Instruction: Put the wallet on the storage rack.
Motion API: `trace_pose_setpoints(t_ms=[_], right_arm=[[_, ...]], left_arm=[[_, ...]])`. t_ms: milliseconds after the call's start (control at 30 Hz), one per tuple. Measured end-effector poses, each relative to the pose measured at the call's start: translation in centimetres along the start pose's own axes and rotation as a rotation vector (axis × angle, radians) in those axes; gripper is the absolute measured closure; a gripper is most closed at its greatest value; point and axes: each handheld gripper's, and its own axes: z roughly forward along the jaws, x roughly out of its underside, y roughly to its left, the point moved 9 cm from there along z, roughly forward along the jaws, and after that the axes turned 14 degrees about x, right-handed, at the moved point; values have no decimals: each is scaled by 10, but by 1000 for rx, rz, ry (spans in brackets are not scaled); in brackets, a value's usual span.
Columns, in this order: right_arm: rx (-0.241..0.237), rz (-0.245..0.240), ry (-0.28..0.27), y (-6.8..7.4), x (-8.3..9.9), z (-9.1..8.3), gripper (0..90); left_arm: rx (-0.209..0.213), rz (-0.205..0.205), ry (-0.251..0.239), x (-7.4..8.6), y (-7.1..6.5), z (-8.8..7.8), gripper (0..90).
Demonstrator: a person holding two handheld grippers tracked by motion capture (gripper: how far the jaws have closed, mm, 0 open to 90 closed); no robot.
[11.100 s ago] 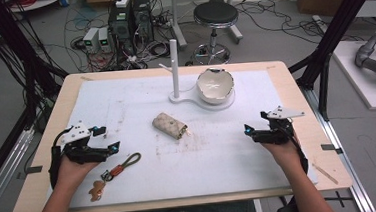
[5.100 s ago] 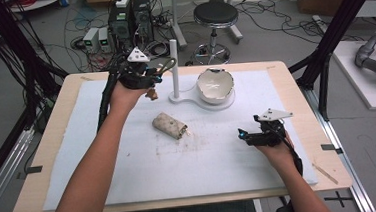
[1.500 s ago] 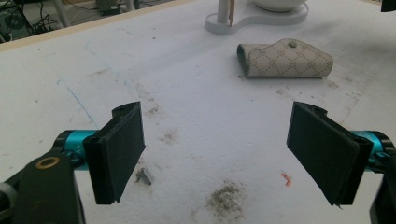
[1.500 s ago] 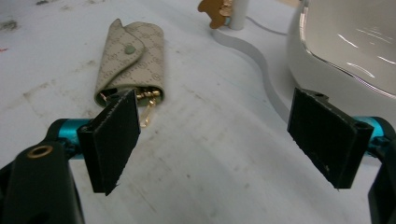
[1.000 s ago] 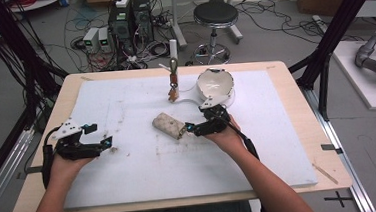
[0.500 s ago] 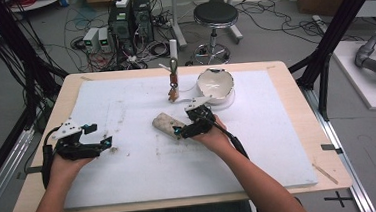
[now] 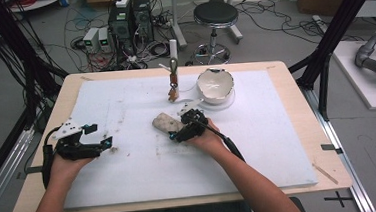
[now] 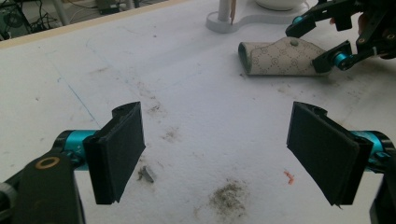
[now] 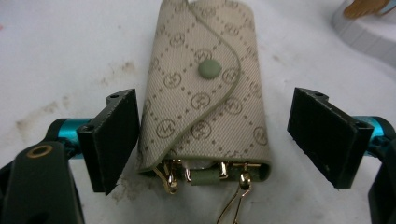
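Now the open right tool (image 9: 212,140) straddles the key pouch (image 9: 205,88), right edge clear.

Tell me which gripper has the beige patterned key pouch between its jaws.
The right gripper: its open jaws flank the beige patterned key pouch. The left gripper frames bare table.

Woven cloth key pouch (image 9: 205,88), gold metal hooks (image 9: 170,179).
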Motion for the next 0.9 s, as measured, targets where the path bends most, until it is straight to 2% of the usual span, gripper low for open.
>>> trace_pose_setpoints(t_ms=[100,400,500,567,633,900], right_arm=[[-9,-11,31,3,5,5,172],[2,-35,31,3,7,7,179],[5,-42,33,3,7,6,221],[-5,-49,35,4,7,4,290],[-2,-63,32,4,7,3,304],[5,-67,35,3,6,0,361]], left_arm=[[1,-3,2,0,-1,1,190],[-2,0,5,0,0,0,190],[-2,0,2,0,0,0,190],[-2,0,1,0,0,1,190],[-2,0,2,0,0,1,190],[-4,1,1,0,0,0,190]])
